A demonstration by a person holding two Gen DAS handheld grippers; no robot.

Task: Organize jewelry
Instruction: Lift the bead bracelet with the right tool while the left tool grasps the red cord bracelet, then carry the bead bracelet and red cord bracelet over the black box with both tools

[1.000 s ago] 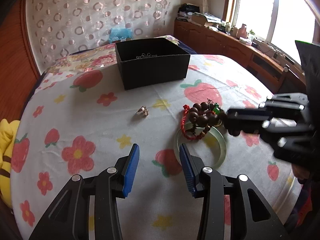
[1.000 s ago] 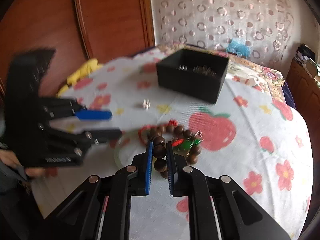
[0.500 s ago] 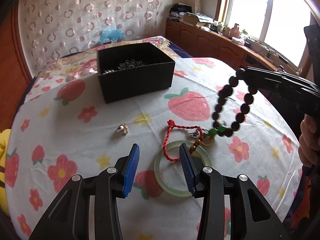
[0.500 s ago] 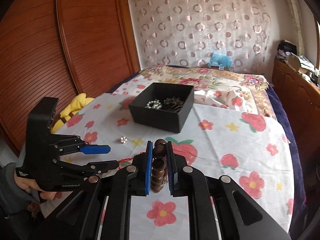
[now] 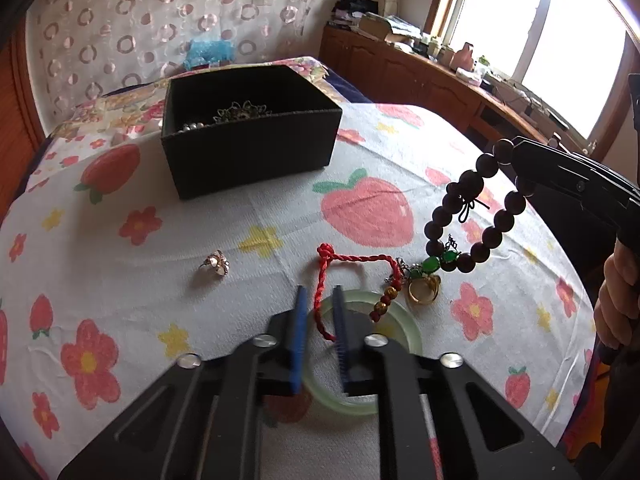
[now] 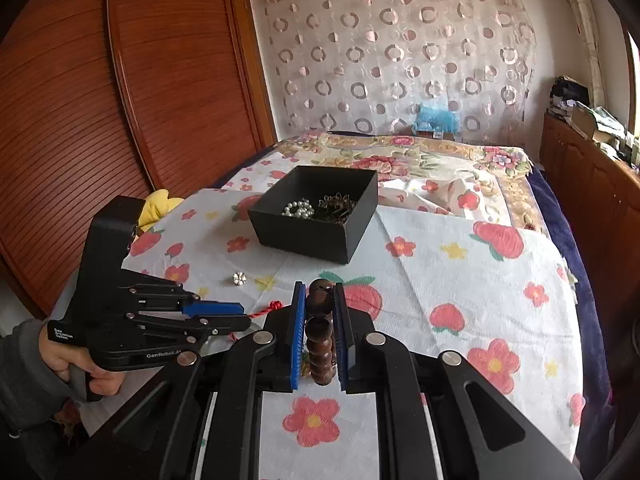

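My right gripper is shut on a dark wooden bead bracelet and holds it lifted above the table; in the left wrist view the bracelet hangs from that gripper, its green pendant still touching a gold ring. My left gripper has narrowed around a red cord bracelet that lies partly over a pale green bangle. A small flower ring lies to the left. The black box holds pearls and a metal piece.
The table has a white cloth with strawberries and flowers. A bed lies behind the box. Wooden cabinets run along the window at the right, and a wooden sliding door stands at the left.
My right gripper has lifted the bead bracelet off the table. My left gripper has moved toward the red cord and green bangle, and its jaws have narrowed around the cord.
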